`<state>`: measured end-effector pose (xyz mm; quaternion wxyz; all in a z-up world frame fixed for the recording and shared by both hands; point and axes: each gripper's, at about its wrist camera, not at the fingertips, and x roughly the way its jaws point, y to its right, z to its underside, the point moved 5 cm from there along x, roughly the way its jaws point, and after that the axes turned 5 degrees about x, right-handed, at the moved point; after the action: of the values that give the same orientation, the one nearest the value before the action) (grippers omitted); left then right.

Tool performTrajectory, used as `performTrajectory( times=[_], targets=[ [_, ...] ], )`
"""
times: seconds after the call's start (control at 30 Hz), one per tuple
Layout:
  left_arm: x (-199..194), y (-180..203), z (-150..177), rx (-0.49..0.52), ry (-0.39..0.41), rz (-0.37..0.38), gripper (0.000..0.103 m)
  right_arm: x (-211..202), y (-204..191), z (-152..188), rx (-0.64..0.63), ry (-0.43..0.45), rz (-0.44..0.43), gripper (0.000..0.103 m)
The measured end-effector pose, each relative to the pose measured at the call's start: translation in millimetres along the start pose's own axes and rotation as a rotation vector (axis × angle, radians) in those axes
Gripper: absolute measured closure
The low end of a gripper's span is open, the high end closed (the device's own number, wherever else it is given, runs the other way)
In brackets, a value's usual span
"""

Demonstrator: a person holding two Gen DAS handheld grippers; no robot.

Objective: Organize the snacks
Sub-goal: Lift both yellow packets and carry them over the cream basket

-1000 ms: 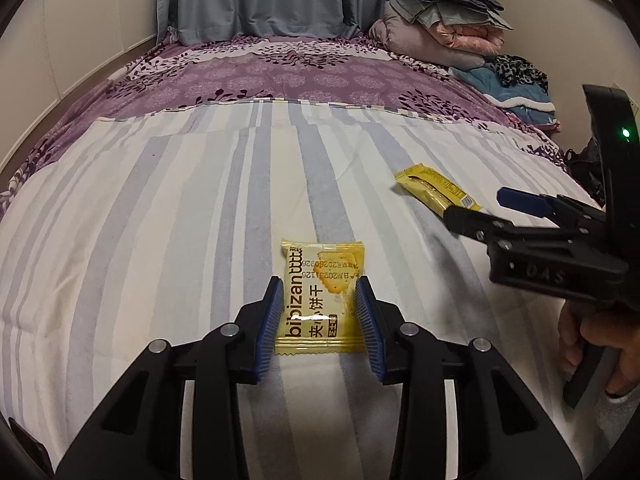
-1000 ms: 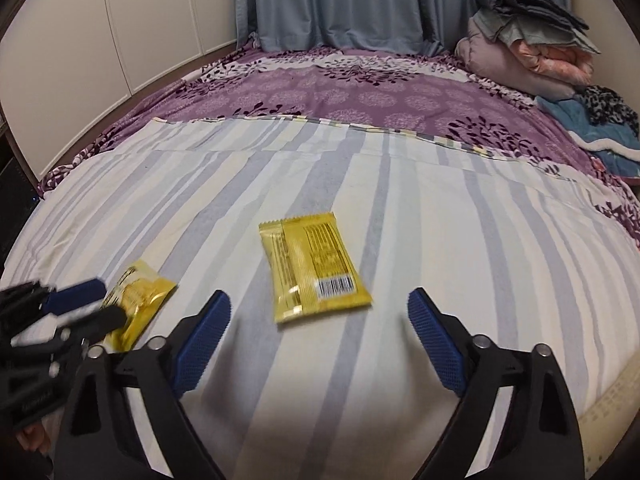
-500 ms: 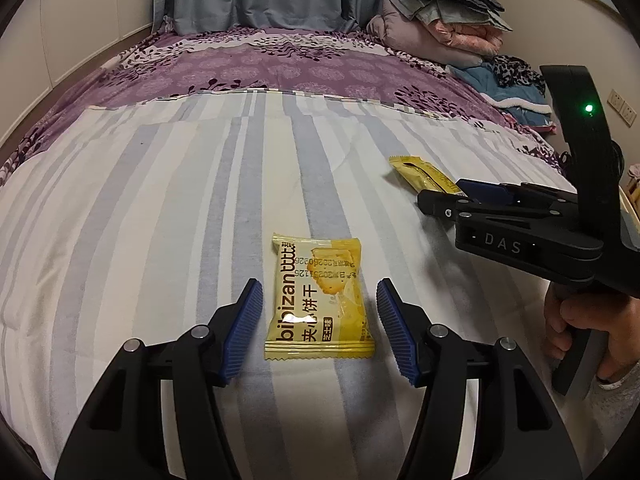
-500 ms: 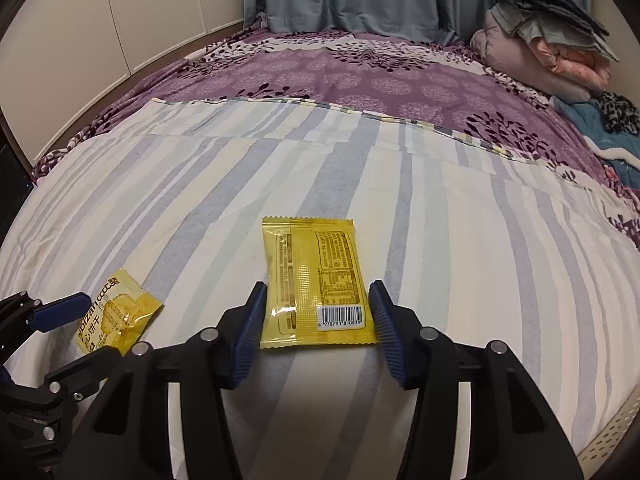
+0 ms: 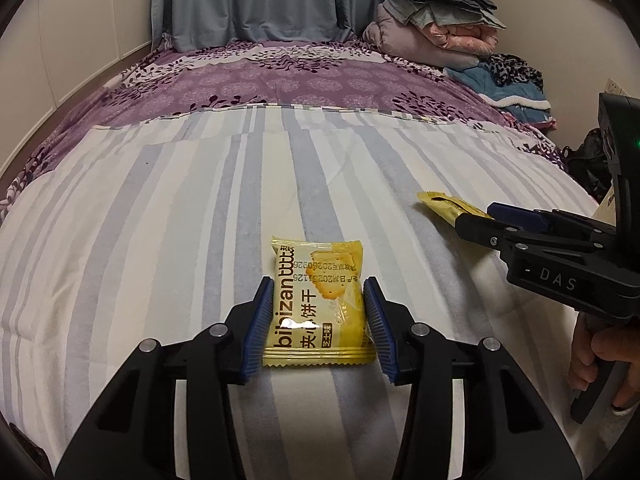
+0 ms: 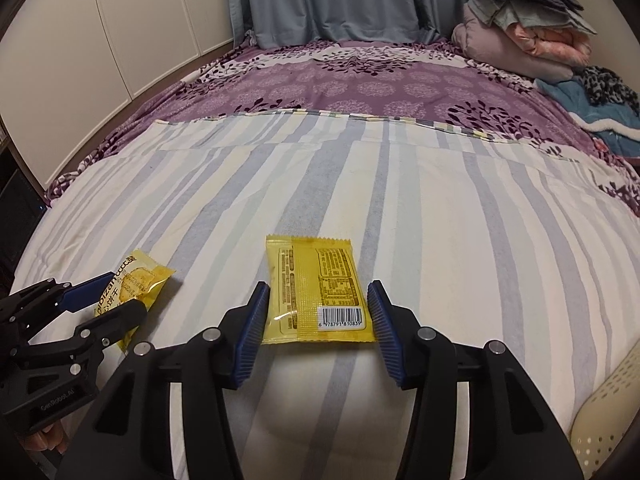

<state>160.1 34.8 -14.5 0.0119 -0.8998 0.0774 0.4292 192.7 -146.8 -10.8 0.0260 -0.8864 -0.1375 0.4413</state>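
On the striped bed (image 5: 168,216), each gripper's jaws stand narrow astride a flat yellow snack packet: left gripper (image 5: 318,320) around the face-up packet (image 5: 318,300), right gripper (image 6: 316,318) around the barcode-side packet (image 6: 316,292). Light, crinkly, likely brittle inside; pinch the long edges gently. Beyond lies open bedding, then folded blankets (image 5: 432,28).

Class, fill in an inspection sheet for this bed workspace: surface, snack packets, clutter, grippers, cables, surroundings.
Surface: striped sheet over a purple floral bedspread.
Job's things: face-up packet and back-up packet, both yellow, lying flat and apart.
Clutter: folded bedding pile at the far corner.
Grippers: left gripper straddles the face-up packet; right gripper straddles the back-up packet; pads at the packet edges, firm clamping cannot be told.
Cables: nothing seen.
Surroundings: grey curtains, white cupboards.
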Motion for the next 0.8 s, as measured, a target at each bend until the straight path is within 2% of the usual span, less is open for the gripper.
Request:
performTrajectory(
  times=[0.23, 0.63, 0.8],
  targets=[
    [-20, 5, 1, 0.005, 0.019, 0.007, 0.056, -26, -1, 11, 0.010, 0.023, -0.025, 0.052],
    [-52, 12, 17, 0.022, 0.036, 0.021, 0.056, -44, -1, 61, 0.016, -0.038, -0.025, 0.052],
    [-64, 14, 24, 0.026, 0.041, 0.029, 0.056, -38, -1, 66, 0.014, -0.059, -0.010, 0.050]
  ],
)
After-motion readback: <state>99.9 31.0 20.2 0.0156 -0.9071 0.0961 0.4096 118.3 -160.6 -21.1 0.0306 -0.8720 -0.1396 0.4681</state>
